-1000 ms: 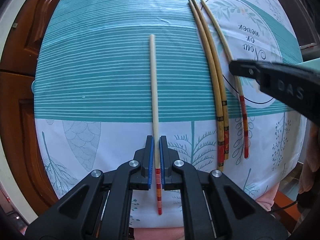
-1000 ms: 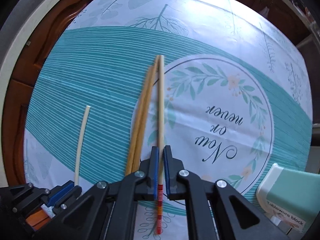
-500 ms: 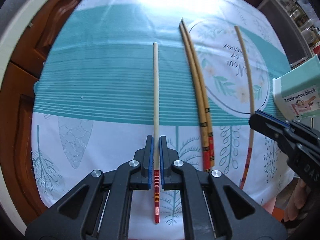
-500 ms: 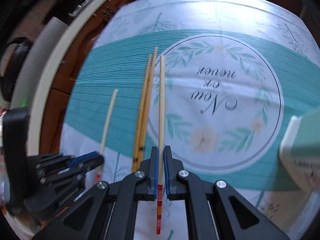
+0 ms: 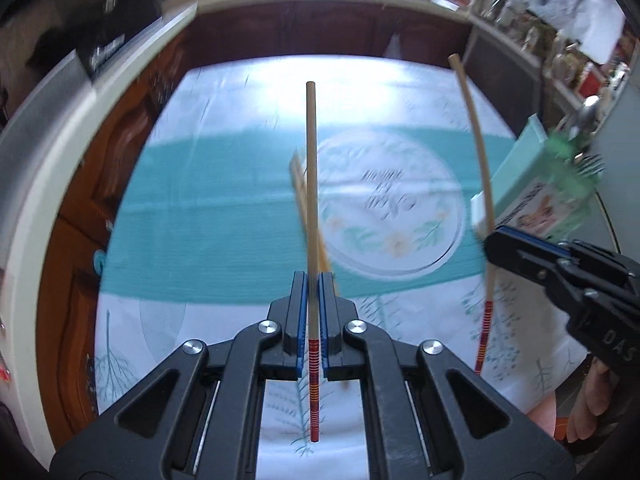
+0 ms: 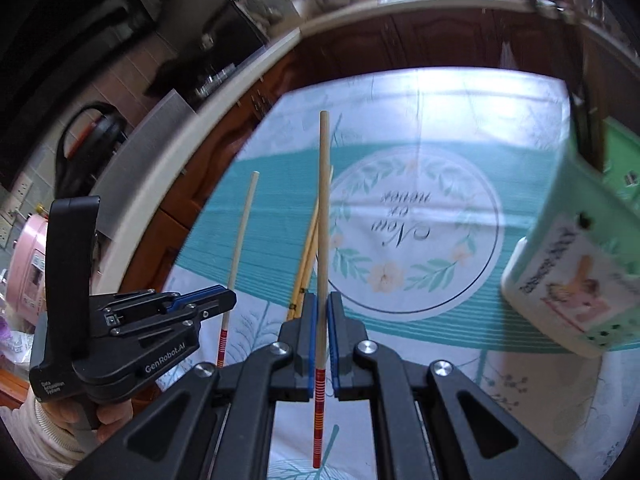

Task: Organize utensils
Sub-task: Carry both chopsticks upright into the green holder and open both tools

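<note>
My left gripper (image 5: 312,278) is shut on a wooden chopstick (image 5: 311,184) with a red-striped end, held above the table. Further right in the left wrist view, my right gripper (image 5: 491,243) is shut on a second such chopstick (image 5: 476,140). From the right wrist, that gripper (image 6: 322,300) clamps its chopstick (image 6: 323,200), and the left gripper (image 6: 229,300) holds the other chopstick (image 6: 242,232) at the left. Two darker chopsticks (image 6: 306,260) lie together on the teal and white tablecloth (image 6: 420,112), below both grippers. A mint green utensil holder (image 6: 568,264) stands at the right, close to the right gripper.
A fork (image 5: 592,164) and a spoon (image 5: 588,106) stick out of the utensil holder (image 5: 528,176). Brown wooden cabinets (image 5: 320,28) and a pale counter edge (image 6: 168,152) lie beyond the table. A hand (image 6: 108,416) grips the left tool's handle.
Both grippers have risen and tipped upward with their chopsticks off the cloth. The far table edge and cabinets have come into view, and the holder looms closer on the right.
</note>
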